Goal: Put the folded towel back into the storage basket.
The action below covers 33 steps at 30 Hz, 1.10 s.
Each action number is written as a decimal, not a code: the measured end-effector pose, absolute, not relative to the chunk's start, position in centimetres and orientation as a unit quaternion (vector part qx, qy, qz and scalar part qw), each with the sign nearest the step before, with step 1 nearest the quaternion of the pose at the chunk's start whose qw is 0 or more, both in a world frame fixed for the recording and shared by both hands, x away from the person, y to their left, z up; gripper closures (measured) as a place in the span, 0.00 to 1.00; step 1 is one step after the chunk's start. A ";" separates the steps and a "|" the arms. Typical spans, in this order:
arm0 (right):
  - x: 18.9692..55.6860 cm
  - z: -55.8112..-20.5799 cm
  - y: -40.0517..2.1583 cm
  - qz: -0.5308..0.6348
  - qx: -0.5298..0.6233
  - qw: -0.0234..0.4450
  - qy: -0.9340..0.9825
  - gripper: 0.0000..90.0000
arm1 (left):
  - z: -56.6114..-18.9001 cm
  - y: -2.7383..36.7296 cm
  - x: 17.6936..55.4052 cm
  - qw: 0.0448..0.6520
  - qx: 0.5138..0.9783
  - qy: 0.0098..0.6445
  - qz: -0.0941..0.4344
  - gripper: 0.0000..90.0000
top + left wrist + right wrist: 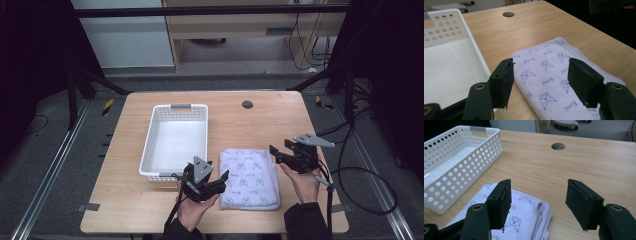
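High view: both grippers flank folded towel (250,178).

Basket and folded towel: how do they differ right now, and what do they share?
The basket is a rigid white plastic tray with perforated walls, and nothing lies in it; the folded towel is soft, pale lilac cloth printed with small faces. The basket stands on the left half of the table, nearest the left tool; the towel lies to its right, between both tools. Both rest on the table, ungripped.
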State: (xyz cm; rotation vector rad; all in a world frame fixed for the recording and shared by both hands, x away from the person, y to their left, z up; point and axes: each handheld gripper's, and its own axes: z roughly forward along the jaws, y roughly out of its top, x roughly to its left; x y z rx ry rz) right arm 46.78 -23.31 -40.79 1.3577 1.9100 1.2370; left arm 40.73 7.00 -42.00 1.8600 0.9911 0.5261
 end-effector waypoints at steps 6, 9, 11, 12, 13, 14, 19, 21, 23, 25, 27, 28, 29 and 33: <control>47.0 -41.8 -23.4 0.437 0.500 0.236 0.709 0.41 | -43.3 6.5 40.3 0.459 0.764 0.407 0.199 0.45; 47.0 -42.0 -23.5 0.434 0.499 0.233 0.713 0.41 | -43.8 6.3 40.2 0.457 0.766 0.409 0.191 0.46; 47.0 -42.2 -23.5 0.434 0.500 0.230 0.713 0.41 | -44.1 6.3 40.1 0.455 0.767 0.411 0.190 0.46; 46.9 -42.4 -23.5 0.434 0.500 0.229 0.714 0.41 | -44.3 6.3 40.1 0.454 0.767 0.412 0.189 0.46; 46.9 -42.4 -23.5 0.434 0.500 0.229 0.714 0.41 | -44.3 6.3 40.1 0.454 0.767 0.412 0.189 0.46; 46.9 -42.6 -23.4 0.430 0.501 0.226 0.716 0.40 | -44.6 6.3 39.9 0.454 0.765 0.417 0.184 0.46; 46.9 -43.3 -23.2 0.423 0.500 0.221 0.723 0.40 | -45.6 6.4 39.7 0.451 0.764 0.427 0.173 0.47; 47.0 -43.5 -23.2 0.418 0.501 0.221 0.725 0.40 | -46.2 6.3 39.6 0.444 0.768 0.428 0.172 0.47; 47.2 -43.9 -23.2 0.416 0.503 0.217 0.726 0.40 | -46.6 6.2 39.7 0.440 0.769 0.431 0.169 0.47; 47.4 -44.3 -23.2 0.412 0.506 0.214 0.727 0.40 | -46.9 6.2 39.8 0.439 0.768 0.436 0.164 0.47; 47.5 -44.8 -23.3 0.410 0.512 0.206 0.726 0.40 | -47.2 6.2 39.9 0.436 0.769 0.438 0.163 0.47; 47.6 -45.1 -23.4 0.407 0.514 0.206 0.727 0.40 | -47.3 6.1 40.0 0.435 0.769 0.439 0.162 0.47; 47.7 -45.3 -23.4 0.404 0.517 0.202 0.727 0.40 | -47.4 6.1 40.0 0.433 0.770 0.440 0.162 0.47; 48.0 -46.2 -23.5 0.400 0.525 0.192 0.727 0.41 | -47.9 5.8 40.2 0.424 0.774 0.443 0.160 0.46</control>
